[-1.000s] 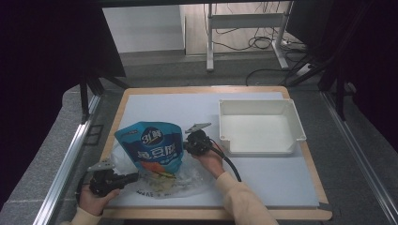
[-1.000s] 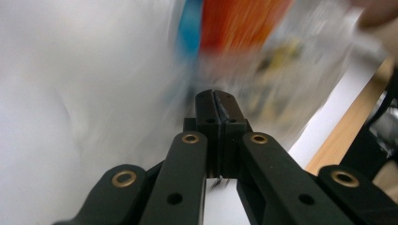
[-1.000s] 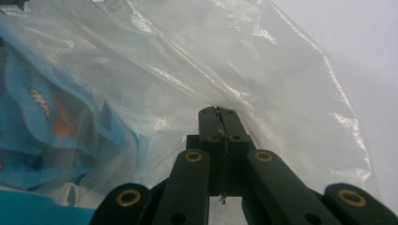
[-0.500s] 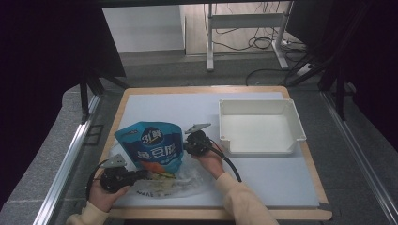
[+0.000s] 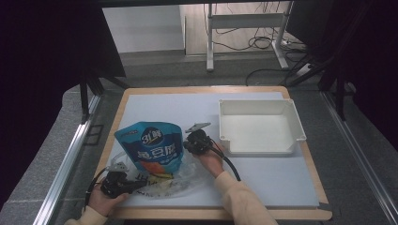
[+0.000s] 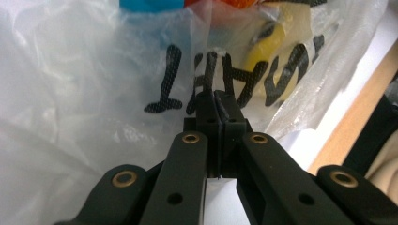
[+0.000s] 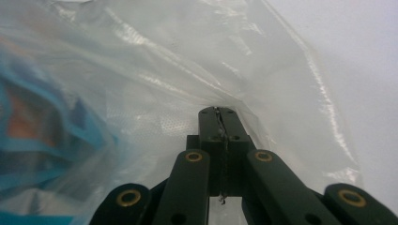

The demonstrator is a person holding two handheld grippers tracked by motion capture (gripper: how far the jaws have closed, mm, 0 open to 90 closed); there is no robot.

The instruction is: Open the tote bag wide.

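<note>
Blue snack pouch [image 5: 155, 146] half inside a clear plastic bag [image 5: 180, 180], just left of the white tray [image 5: 260, 125], long axis running away from the table's near edge, top pointing far. Left gripper [image 5: 141, 182] and right gripper [image 5: 187, 144] both clamped tight on the bag's film.

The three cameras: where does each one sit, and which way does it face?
High view: above the table, facing forward and down; forearms, left hand-held gripper.
Left gripper view: rides on it, facing the clear plastic bag; shut jaws.
Right gripper view: on the right hand-held gripper, facing the bag; shut jaws.
All share the bag.
</note>
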